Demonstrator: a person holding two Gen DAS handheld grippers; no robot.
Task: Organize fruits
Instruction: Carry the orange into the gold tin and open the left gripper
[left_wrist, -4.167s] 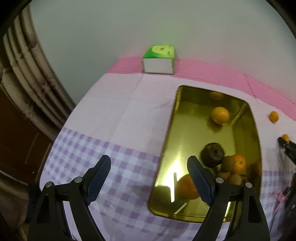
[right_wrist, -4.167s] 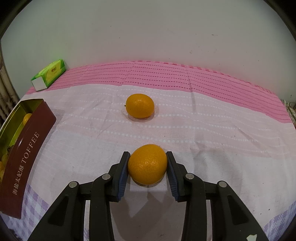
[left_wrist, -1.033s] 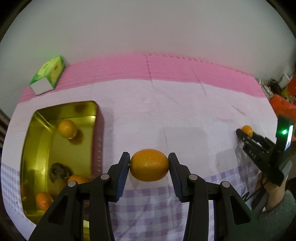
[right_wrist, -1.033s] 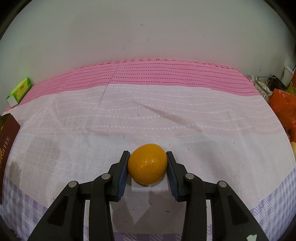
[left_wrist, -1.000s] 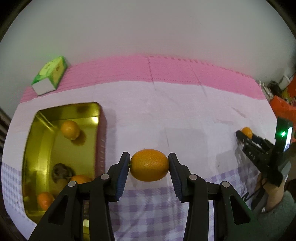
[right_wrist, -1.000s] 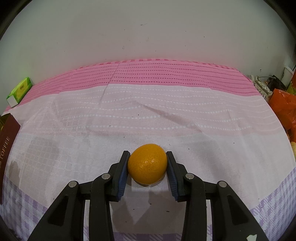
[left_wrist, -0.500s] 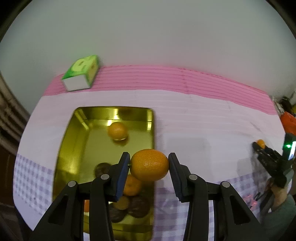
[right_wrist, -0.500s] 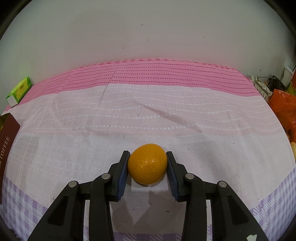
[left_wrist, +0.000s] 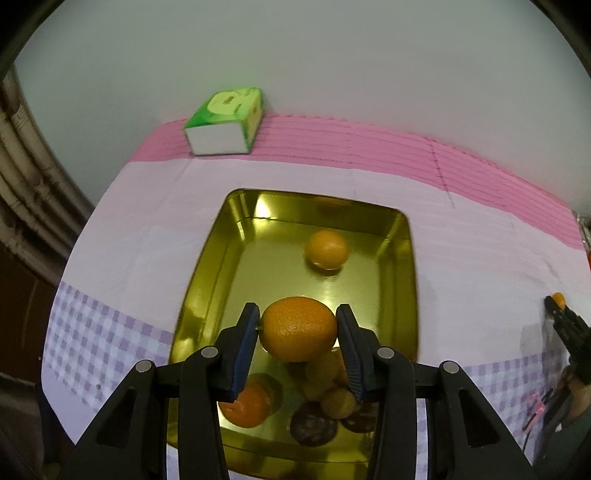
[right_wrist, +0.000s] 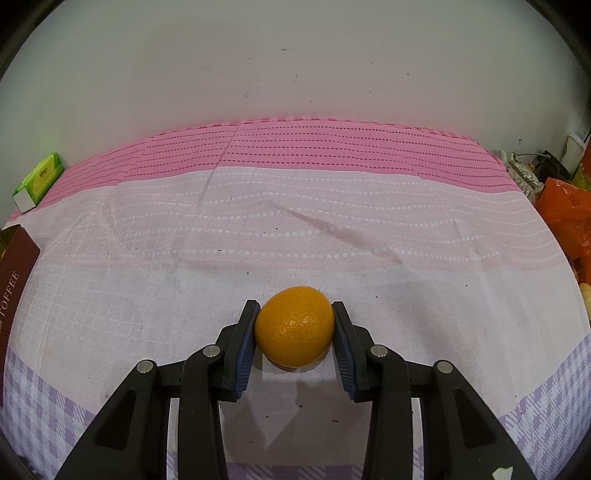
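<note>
My left gripper (left_wrist: 297, 334) is shut on an orange (left_wrist: 297, 328) and holds it above the near half of a gold tin tray (left_wrist: 236, 240). In the tray lie another orange (left_wrist: 327, 247) at the far end and several oranges and dark fruits (left_wrist: 314, 421) at the near end. My right gripper (right_wrist: 294, 334) is shut on a second orange (right_wrist: 294, 325), low over the tablecloth; it also shows small at the right edge of the left wrist view (left_wrist: 565, 325).
A green tissue box (left_wrist: 225, 120) stands at the back by the wall, also seen far left (right_wrist: 38, 177). The tin's dark red side (right_wrist: 14, 273) marked TOFFEE is at the left edge. Orange bags (right_wrist: 565, 218) and clutter lie at the right.
My left gripper has carried its orange leftward from over the cloth to above the tin. The right gripper has stayed still with its orange.
</note>
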